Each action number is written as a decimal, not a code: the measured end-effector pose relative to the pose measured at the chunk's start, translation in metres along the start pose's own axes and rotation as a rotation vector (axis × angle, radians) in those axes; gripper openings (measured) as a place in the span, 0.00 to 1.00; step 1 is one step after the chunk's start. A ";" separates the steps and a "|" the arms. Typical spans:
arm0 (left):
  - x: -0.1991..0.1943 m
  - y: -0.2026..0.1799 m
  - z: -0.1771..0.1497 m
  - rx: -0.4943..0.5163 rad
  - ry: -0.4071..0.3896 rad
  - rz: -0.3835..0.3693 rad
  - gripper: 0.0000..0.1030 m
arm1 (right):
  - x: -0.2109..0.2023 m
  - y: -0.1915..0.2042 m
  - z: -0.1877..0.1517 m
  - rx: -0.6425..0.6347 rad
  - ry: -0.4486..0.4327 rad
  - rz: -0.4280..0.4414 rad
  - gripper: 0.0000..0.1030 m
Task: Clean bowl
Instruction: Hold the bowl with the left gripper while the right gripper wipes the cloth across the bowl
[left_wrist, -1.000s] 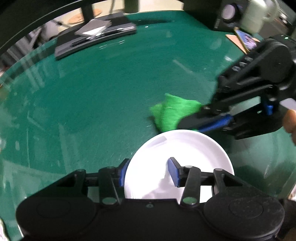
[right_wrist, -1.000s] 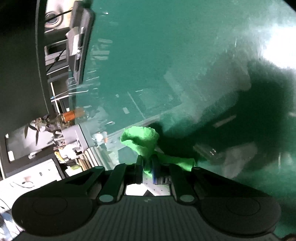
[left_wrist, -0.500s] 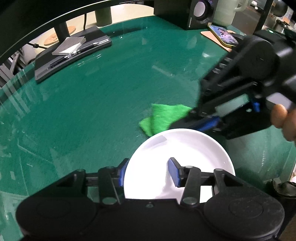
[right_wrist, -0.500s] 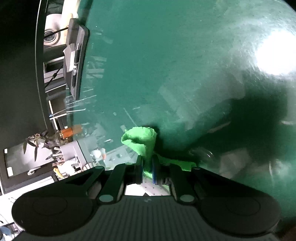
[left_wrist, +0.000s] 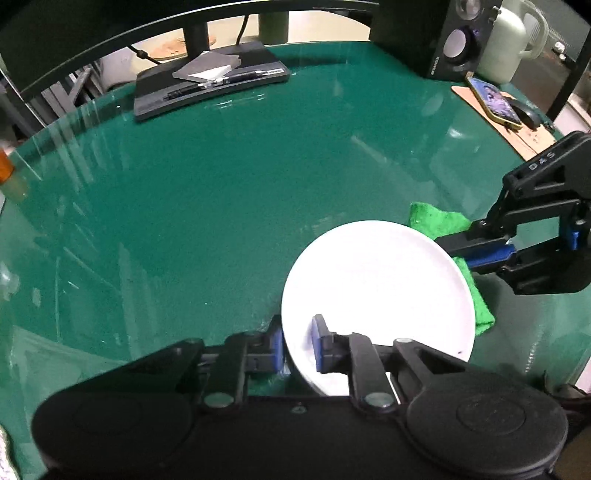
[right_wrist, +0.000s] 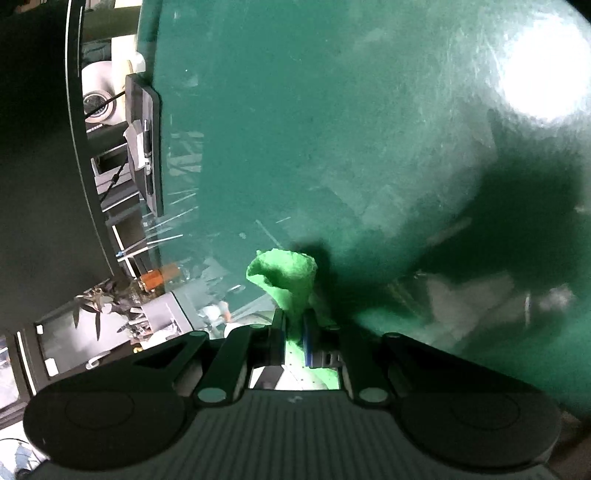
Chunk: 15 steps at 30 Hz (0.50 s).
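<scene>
Bowl (left_wrist: 380, 284): 1 (white), 1 green cloth (right_wrist: 290, 280), 2 tongs.

the bowl (left_wrist: 376, 284) is white, round and shallow, plain inside, with one tiny dark speck near its lower right rim. it sits on the green table (left_wrist: 221, 206), and its near left rim passes between two blue pads (left_wrist: 318, 345), one inside the bowl and one outside. the cloth (left_wrist: 439, 221) is bright green and crumpled, lying just behind the bowl's far right rim and trailing down along the bowl's right side, partly hidden by it. in the right wrist view the cloth (right_wrist: 286, 280) bunches upward from a pinch.
</scene>
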<state>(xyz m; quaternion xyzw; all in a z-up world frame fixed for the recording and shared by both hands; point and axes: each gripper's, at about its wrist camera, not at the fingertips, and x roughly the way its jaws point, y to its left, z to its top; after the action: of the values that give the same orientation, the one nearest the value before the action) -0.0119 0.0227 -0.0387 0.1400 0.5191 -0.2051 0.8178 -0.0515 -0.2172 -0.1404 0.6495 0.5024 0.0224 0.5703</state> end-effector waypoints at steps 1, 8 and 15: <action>0.000 0.000 0.003 0.013 0.004 0.006 0.19 | 0.000 0.001 0.001 0.000 0.005 -0.001 0.10; 0.006 -0.002 0.009 0.041 0.023 0.024 0.24 | 0.019 0.022 0.012 -0.021 0.022 -0.019 0.11; 0.007 -0.002 0.011 0.046 0.032 0.011 0.27 | 0.030 0.034 0.016 -0.062 0.044 -0.038 0.11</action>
<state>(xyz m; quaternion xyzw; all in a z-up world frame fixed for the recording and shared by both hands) -0.0021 0.0146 -0.0405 0.1650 0.5266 -0.2104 0.8070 -0.0060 -0.2035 -0.1365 0.6211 0.5262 0.0412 0.5793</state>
